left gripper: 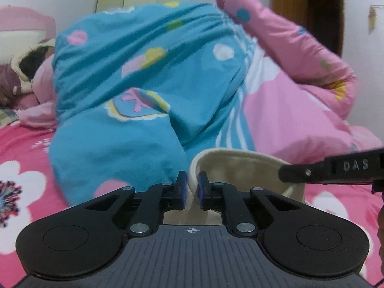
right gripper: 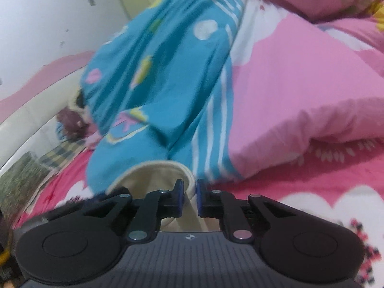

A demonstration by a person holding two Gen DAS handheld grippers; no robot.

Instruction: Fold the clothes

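Both grippers — left gripper (left gripper: 191, 189), right gripper (right gripper: 190, 198) — pinch 1 cream garment's (left gripper: 240, 168) hem over the bed (left gripper: 24, 148); thin bite — uneven pull could slip it.

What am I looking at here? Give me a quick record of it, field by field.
place: a bed with a pink flowered sheet
garment: cream cloth, its hemmed edge held up between both tools
left gripper: shut on the cream cloth
right gripper: shut on the cream cloth
behind: blue patterned quilt piled against a pink quilt
far left: a dark bundle by the headboard, too blurred to identify
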